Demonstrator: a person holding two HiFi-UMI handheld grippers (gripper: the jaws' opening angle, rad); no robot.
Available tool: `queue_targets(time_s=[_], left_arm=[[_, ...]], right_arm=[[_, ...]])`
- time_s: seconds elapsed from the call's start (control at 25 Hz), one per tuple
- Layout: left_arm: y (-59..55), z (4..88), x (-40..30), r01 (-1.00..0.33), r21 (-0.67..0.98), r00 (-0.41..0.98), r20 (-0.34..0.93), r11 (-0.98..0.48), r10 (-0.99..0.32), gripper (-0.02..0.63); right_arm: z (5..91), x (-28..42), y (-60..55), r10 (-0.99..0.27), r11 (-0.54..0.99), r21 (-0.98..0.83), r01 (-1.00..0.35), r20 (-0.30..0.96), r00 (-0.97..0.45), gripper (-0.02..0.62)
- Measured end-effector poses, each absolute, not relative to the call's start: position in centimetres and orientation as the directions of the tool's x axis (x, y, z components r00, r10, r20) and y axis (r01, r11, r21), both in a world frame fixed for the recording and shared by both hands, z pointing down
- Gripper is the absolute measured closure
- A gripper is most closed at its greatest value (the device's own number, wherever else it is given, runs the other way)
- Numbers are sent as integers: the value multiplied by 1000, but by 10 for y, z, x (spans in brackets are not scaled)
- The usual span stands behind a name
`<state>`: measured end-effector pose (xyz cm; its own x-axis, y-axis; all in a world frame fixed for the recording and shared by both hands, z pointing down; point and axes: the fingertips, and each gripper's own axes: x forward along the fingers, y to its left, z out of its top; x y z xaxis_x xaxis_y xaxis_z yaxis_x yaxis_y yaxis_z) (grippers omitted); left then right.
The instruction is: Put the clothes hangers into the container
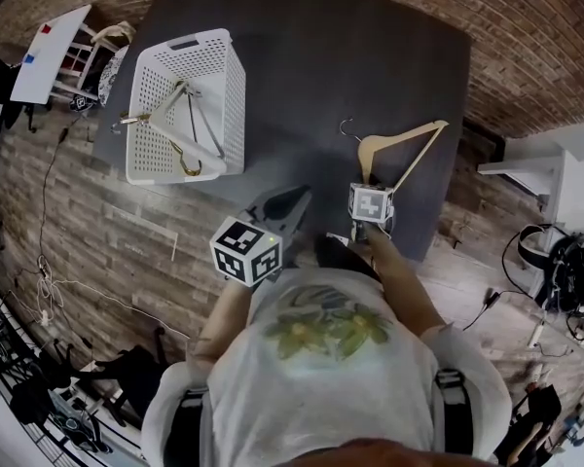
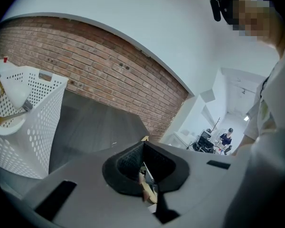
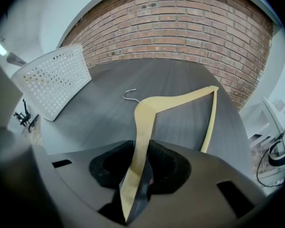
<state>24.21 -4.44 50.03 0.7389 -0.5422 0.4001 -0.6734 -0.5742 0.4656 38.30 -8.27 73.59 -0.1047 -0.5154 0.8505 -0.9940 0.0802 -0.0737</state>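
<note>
Soft, even light and sharp focus; fisheye bows the brick wall [image 3: 180, 27].

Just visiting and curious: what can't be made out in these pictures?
- Number of hangers in the white basket: head view, they overlap and are small.
- Whether the tan sliver between the left tongs is held or lies behind: left gripper view, gap too narrow.
- Gripped end of the wooden hanger: right gripper view, buried in the right tongs.
</note>
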Motion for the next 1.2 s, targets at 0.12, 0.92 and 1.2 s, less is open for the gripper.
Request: queue_targets(time_s=[0.12,0.92,1.2], left_arm=[[-44,497,238,-666,462,746,397,-585,-535,577],[-34,478,176,-663,435,748,379,-609,-545,577],[-28,474,161,-657,431,753,363,-618,-548,577]], right_arm=[[729,386,-83,-508,42,-109,-993,854,-116,489],[676,345,-70,-614,85,-160,-983,769,-178,497],[642,316,-71,-657,126,-176,-976,722,-215,497]])
